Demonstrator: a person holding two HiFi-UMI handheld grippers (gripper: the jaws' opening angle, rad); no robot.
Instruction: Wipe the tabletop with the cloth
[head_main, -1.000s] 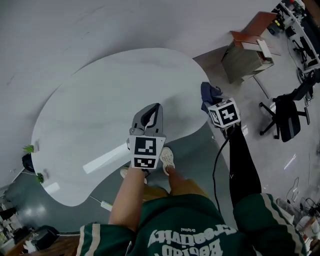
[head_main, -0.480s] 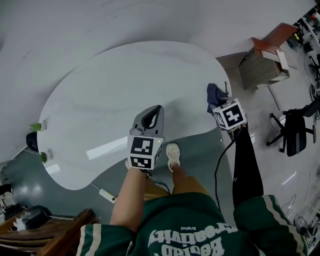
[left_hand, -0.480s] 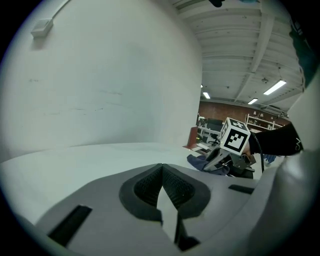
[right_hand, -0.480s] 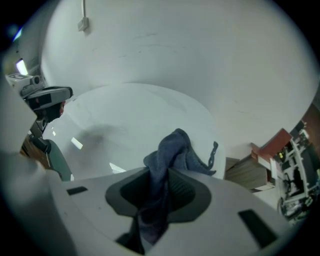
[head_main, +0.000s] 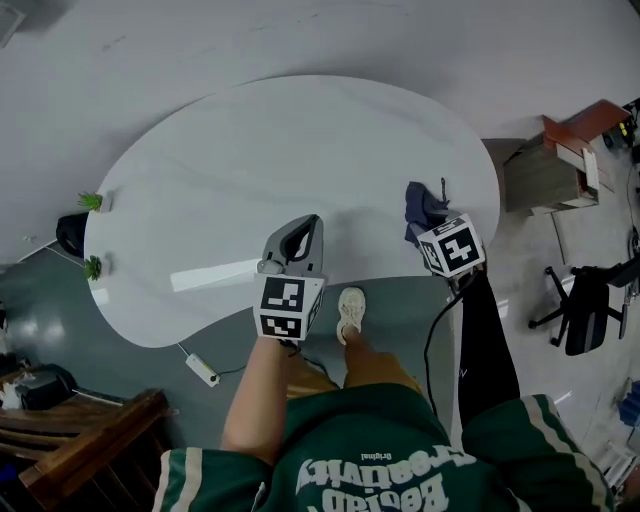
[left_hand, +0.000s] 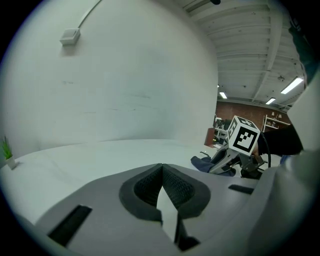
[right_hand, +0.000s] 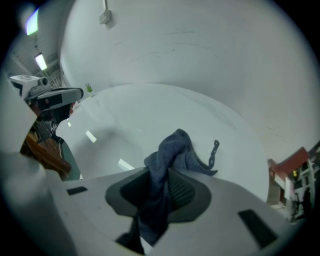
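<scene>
Tabletop (head_main: 250, 170), white and bean-shaped, is running its long axis from the person's left to right, with nearly all of its bare surface lying to the left of and beyond the cloth. Person is standing at the curved-in near edge, holding a gripper in each hand. Right gripper (head_main: 424, 222) is clamping the dark blue cloth (head_main: 421, 198) between its jaws near the table's right end. The free bunch of cloth is spilling forward past the jaws and appears to be resting on the surface. Left gripper (head_main: 311, 224) is hovering over the near edge with its jaws closed on nothing, well apart from the cloth and to its left. Judging from this layout, the wiping stroke is falling to the right hand. It is calling for a sweep leftward and away from the body, along the long axis, toward the two small plants (head_main: 90, 205) at the far left end.
</scene>
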